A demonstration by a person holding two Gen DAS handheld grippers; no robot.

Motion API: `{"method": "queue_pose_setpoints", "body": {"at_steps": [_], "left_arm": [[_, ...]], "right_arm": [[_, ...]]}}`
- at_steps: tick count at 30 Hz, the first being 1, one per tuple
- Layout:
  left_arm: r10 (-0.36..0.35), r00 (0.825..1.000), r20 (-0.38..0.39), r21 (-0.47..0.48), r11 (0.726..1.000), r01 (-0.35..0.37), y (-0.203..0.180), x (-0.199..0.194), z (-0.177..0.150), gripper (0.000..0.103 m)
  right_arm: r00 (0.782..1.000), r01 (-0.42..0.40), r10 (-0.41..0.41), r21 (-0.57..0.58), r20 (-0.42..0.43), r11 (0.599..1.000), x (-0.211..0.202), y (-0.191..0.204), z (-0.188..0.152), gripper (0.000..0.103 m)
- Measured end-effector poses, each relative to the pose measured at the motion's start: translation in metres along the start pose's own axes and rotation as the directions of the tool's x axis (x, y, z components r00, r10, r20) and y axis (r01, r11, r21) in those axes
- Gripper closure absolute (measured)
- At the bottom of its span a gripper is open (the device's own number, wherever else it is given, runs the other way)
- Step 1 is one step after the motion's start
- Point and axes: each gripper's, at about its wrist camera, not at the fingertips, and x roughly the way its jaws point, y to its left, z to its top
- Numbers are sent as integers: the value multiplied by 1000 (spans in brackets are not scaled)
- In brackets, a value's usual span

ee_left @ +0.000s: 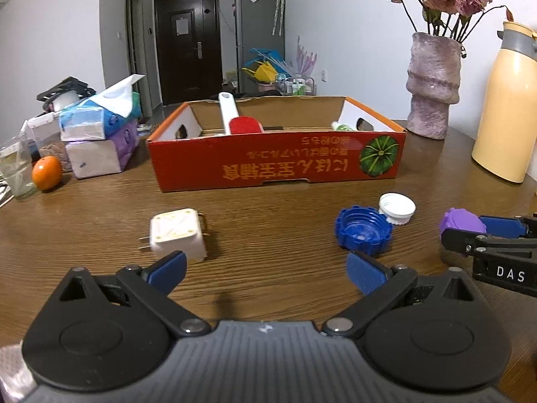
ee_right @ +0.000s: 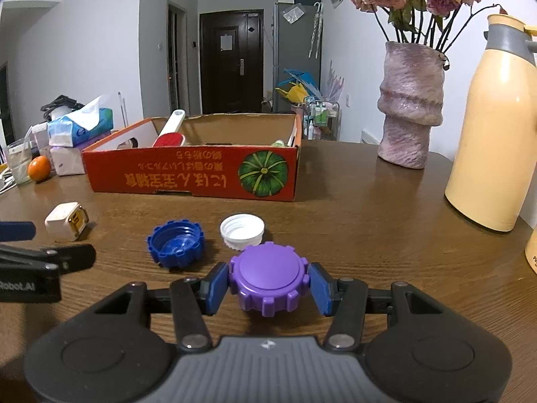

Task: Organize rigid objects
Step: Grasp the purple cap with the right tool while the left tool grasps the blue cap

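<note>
My right gripper (ee_right: 268,285) is shut on a purple ridged cap (ee_right: 268,277), its blue pads pressed on both sides just above the wooden table (ee_right: 386,235). The same cap (ee_left: 461,220) shows at the far right of the left wrist view. Beyond it lie a blue cap (ee_right: 176,243) and a white cap (ee_right: 242,230), both mouth up. My left gripper (ee_left: 265,268) stands open and empty; a white plug adapter (ee_left: 178,235) sits just past its left finger and the blue cap (ee_left: 364,230) just past its right. A red cardboard box (ee_left: 275,164) stands behind.
In the box lie a white-handled red brush (ee_left: 236,119) and a small white and green item. Tissue packs (ee_left: 100,127), an orange (ee_left: 47,172) and a glass (ee_left: 15,164) crowd the far left. A pink vase (ee_right: 407,104) and a yellow thermos (ee_right: 493,141) stand right.
</note>
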Motion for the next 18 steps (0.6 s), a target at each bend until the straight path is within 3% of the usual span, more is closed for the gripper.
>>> {"method": "queue_pose_setpoints", "body": {"at_steps": [18], "left_arm": [[-46, 997, -58, 11, 999, 47, -53, 36, 15, 0]], "right_arm": [[998, 54, -55, 36, 18, 998, 4, -49, 5, 52]]}}
